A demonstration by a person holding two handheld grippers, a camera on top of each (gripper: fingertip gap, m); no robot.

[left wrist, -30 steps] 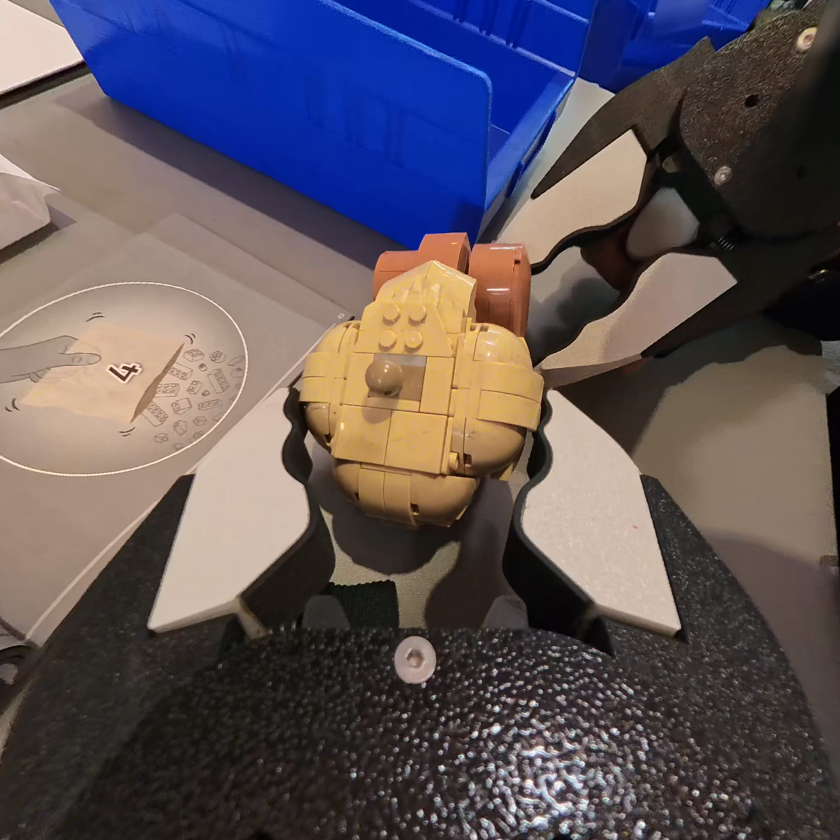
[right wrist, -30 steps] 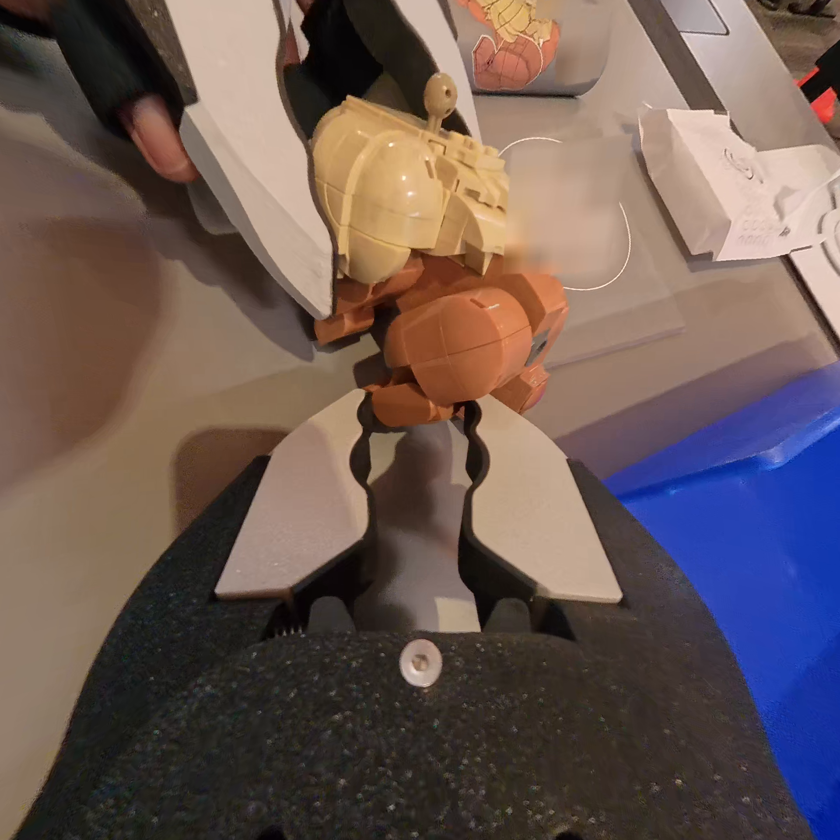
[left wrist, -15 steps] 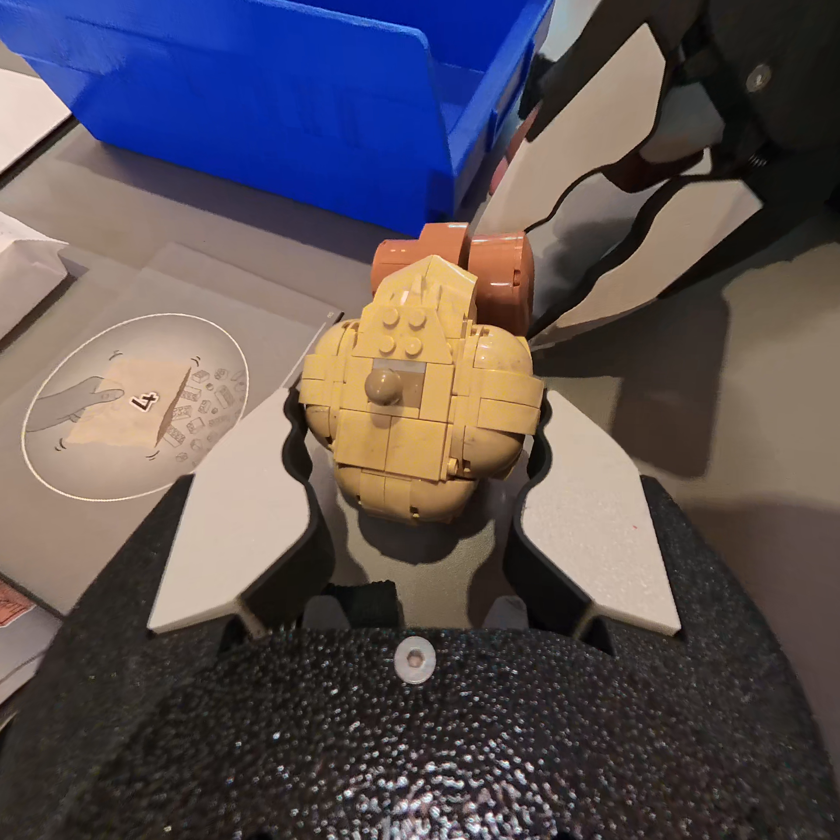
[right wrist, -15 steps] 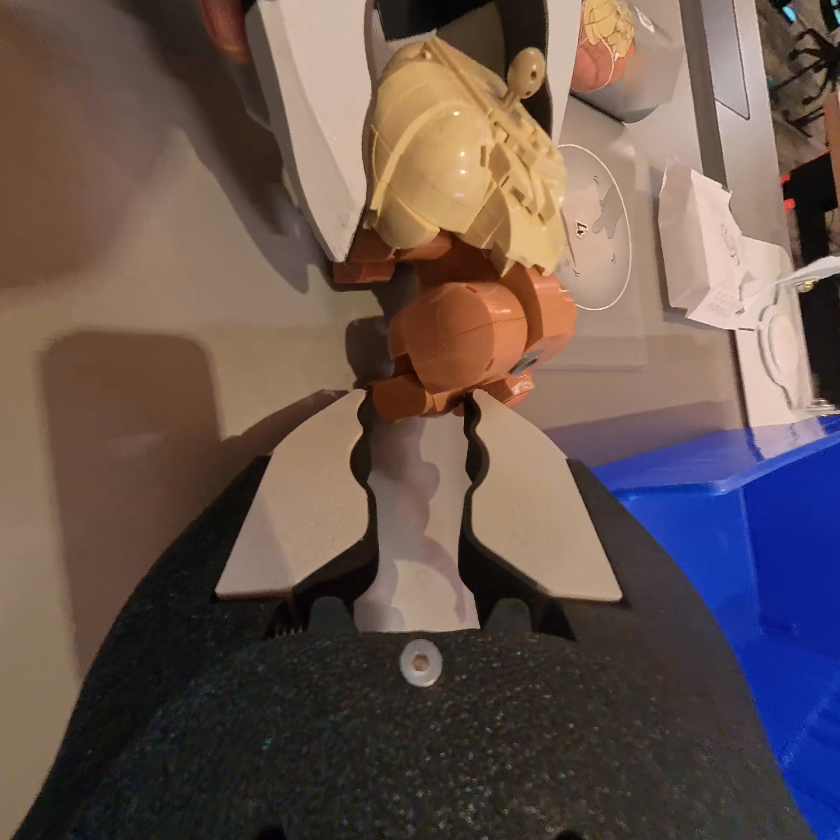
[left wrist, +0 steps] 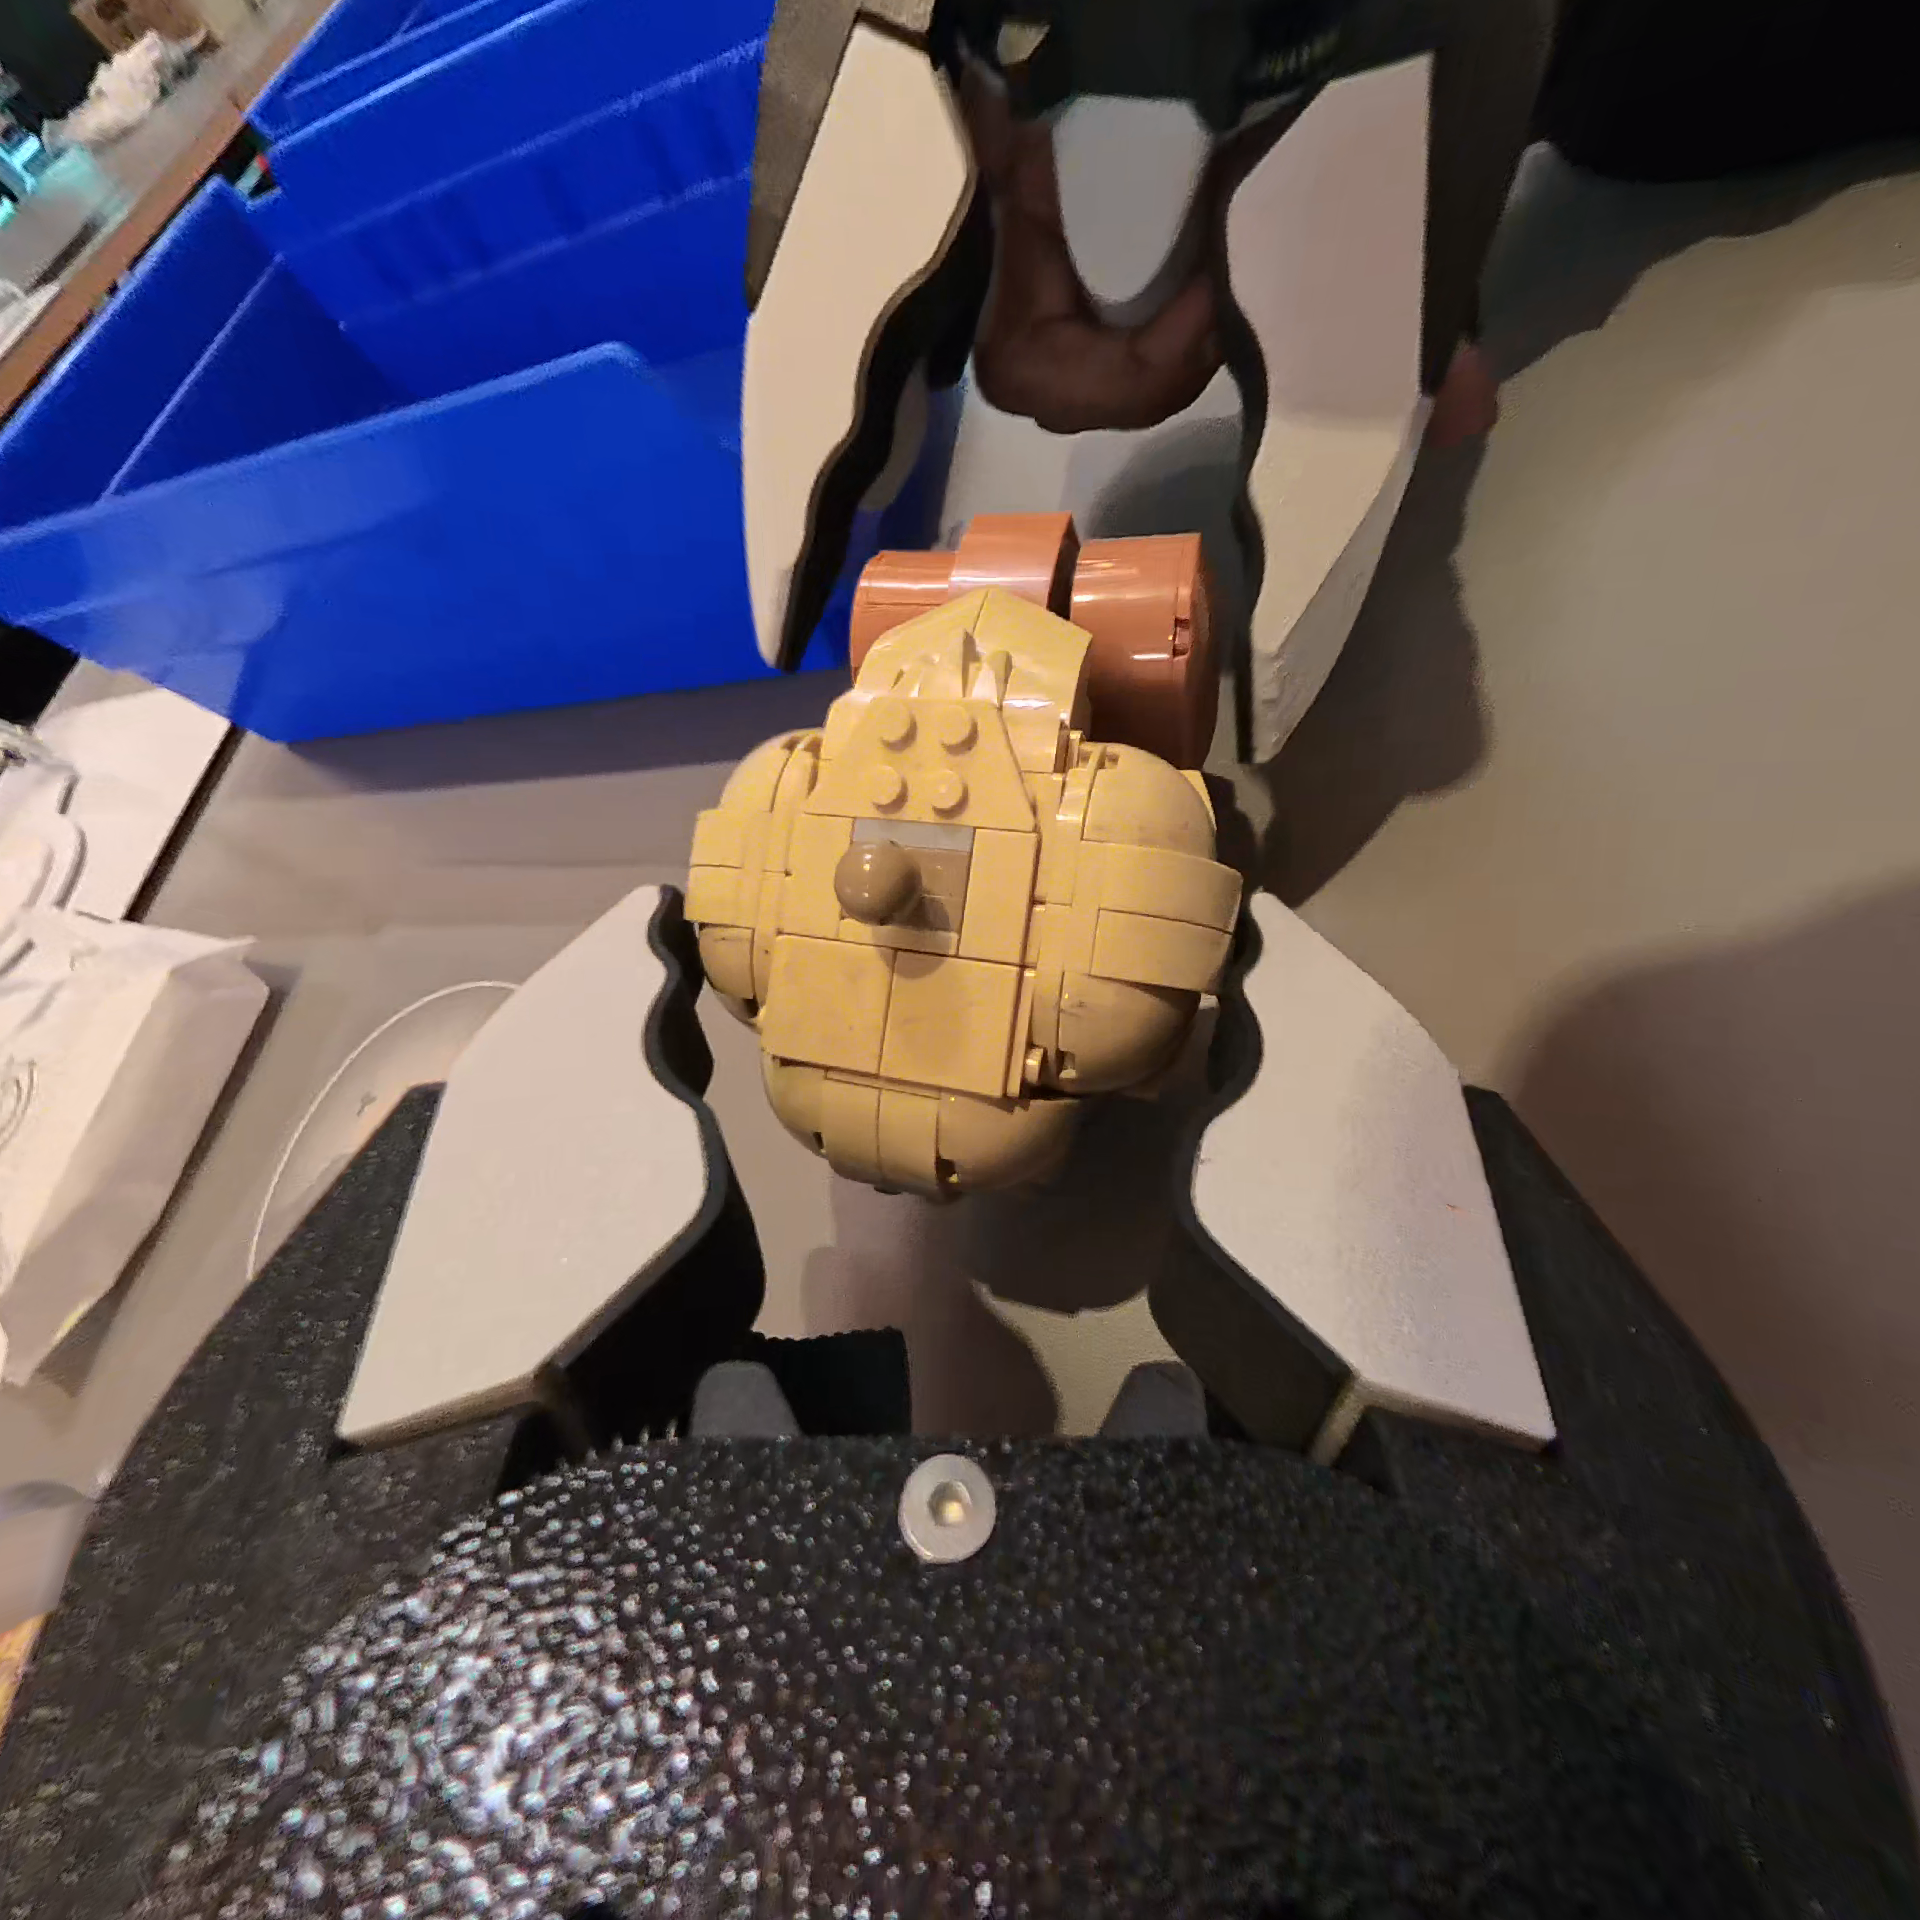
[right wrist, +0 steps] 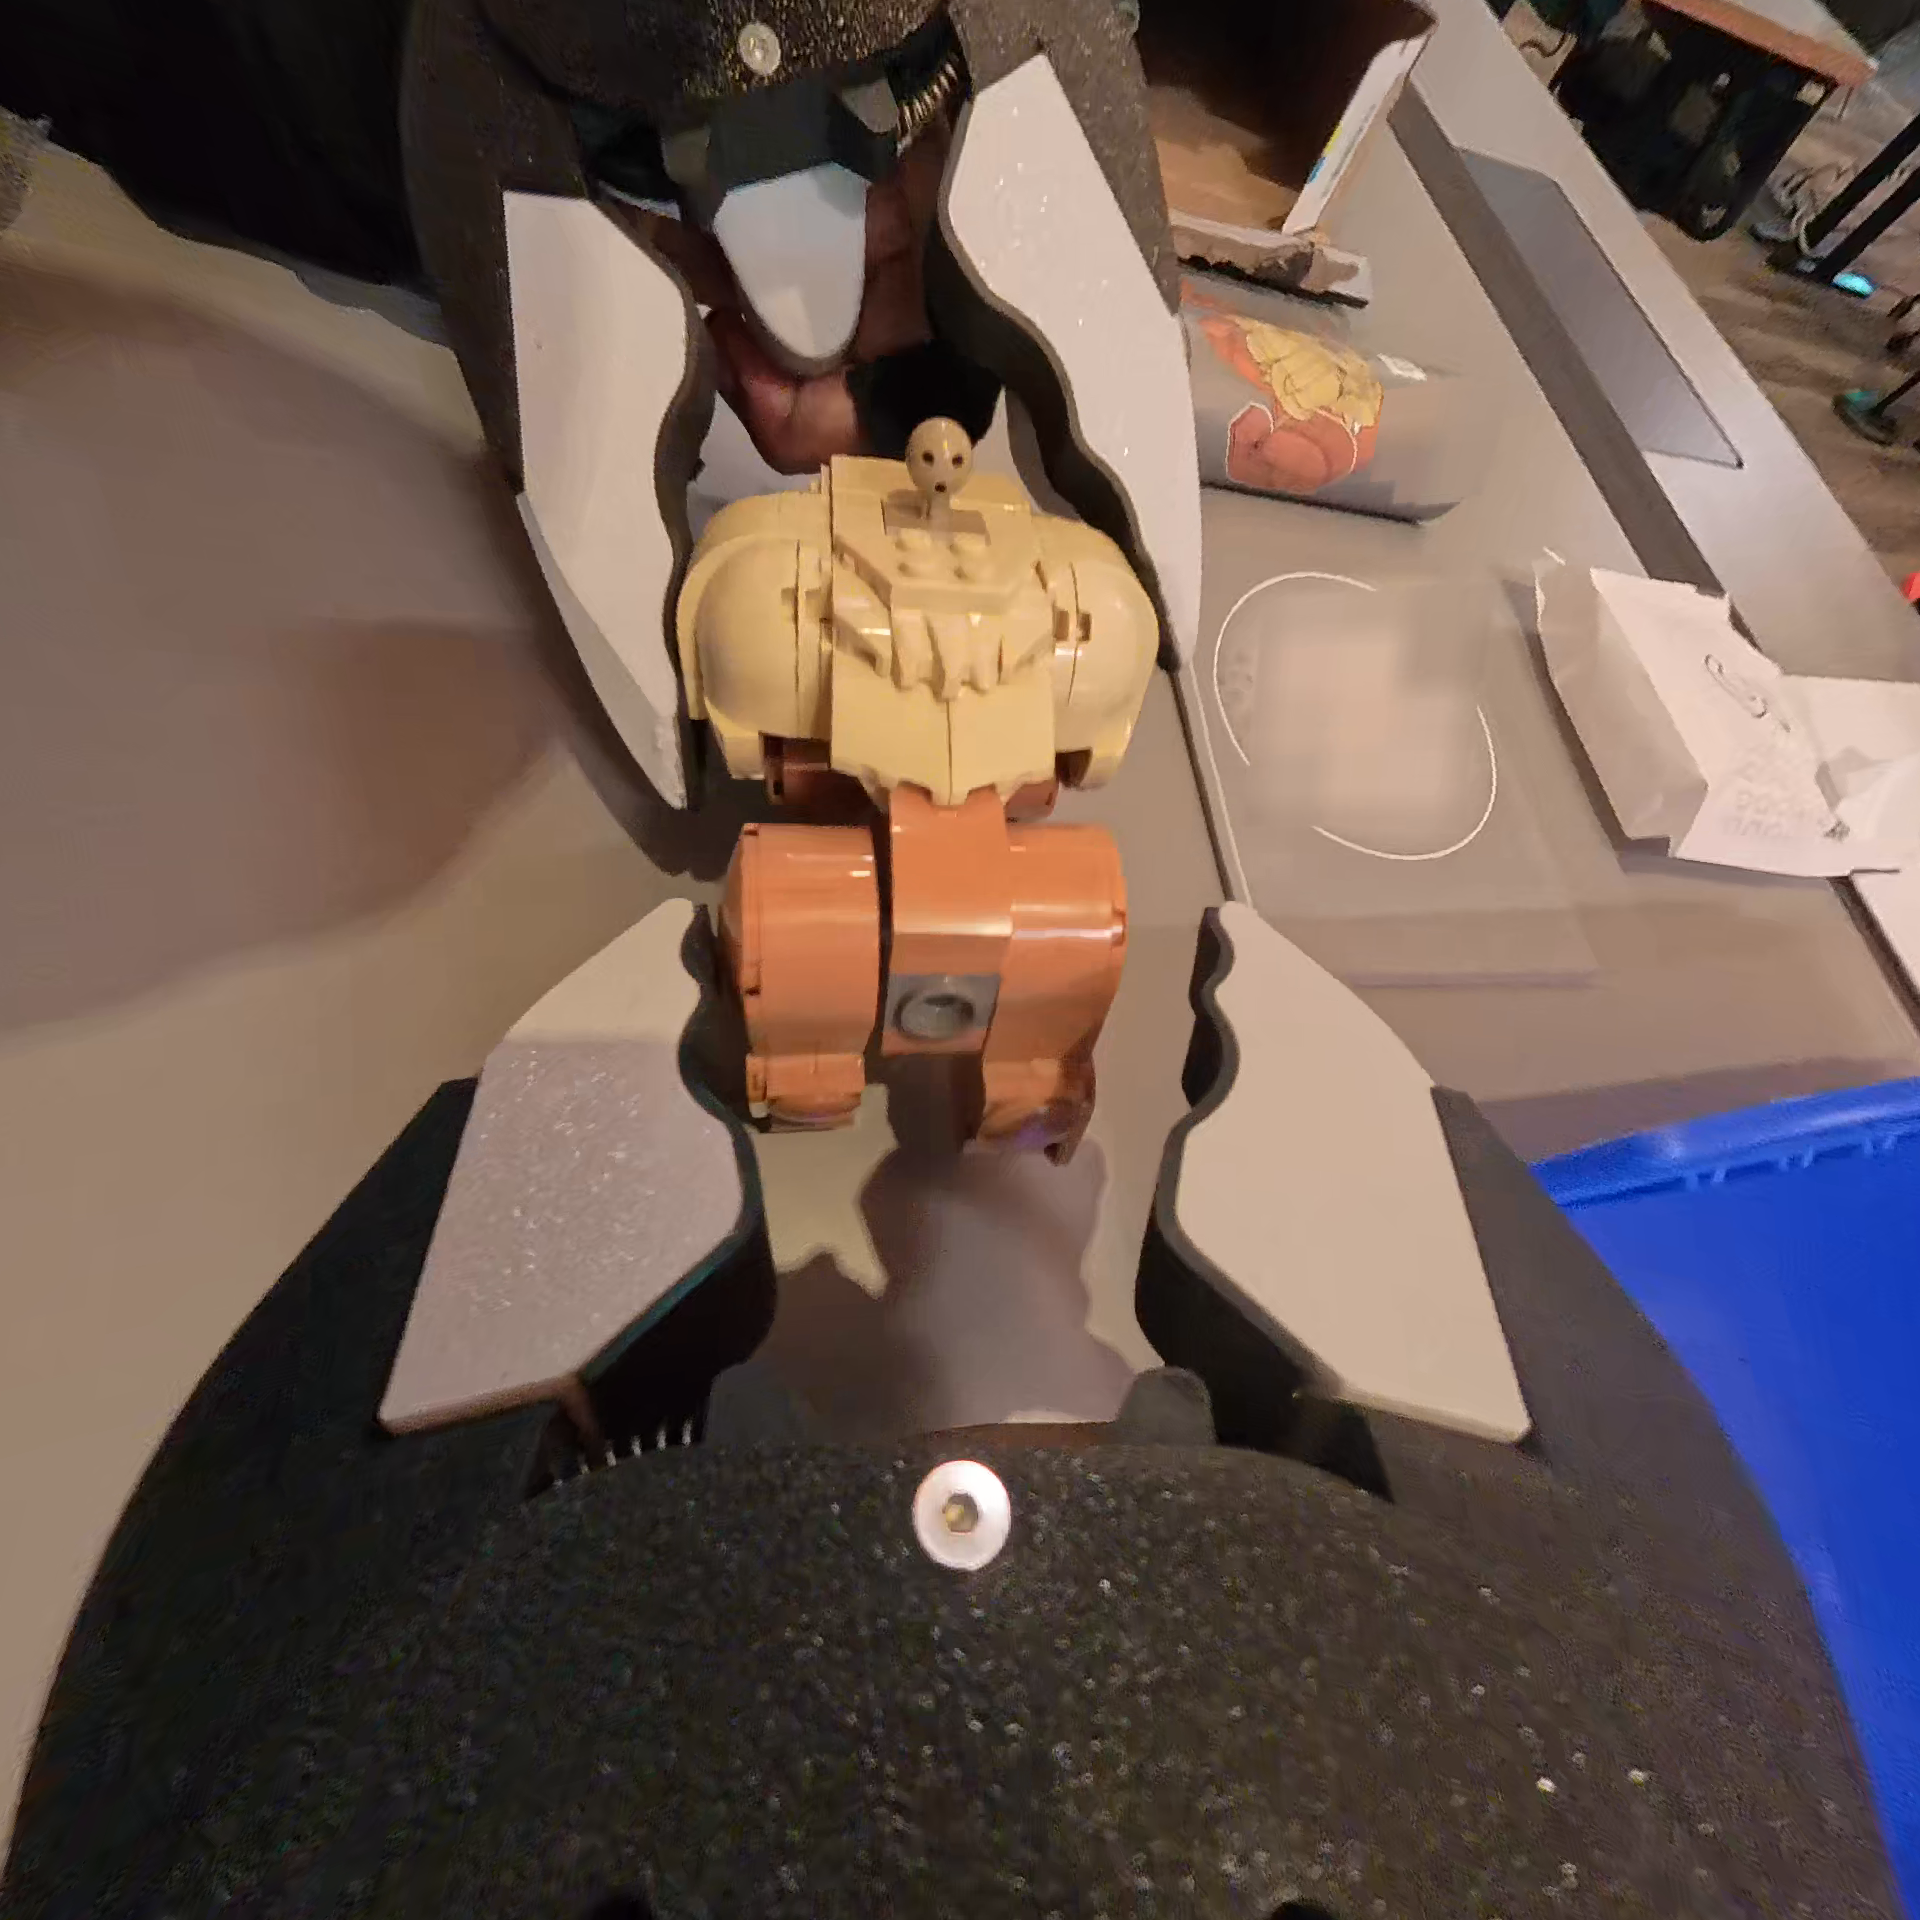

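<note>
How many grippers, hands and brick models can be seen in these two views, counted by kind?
Grippers: 2 (left gripper, right gripper)
Hands: 2 (left hand, right hand)
Brick model: 1, tan and brown
Total: 5

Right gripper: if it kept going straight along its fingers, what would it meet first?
The right gripper, open, would first meet the brick model's brown part, already between its fingers, apparently ungripped.

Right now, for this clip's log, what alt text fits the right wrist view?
A tan-and-brown brick figure hangs over a grey table, its tan top clamped in the far left claw. The near right claw stands open around its brown lower part, with a visible gap on the right side.
</note>
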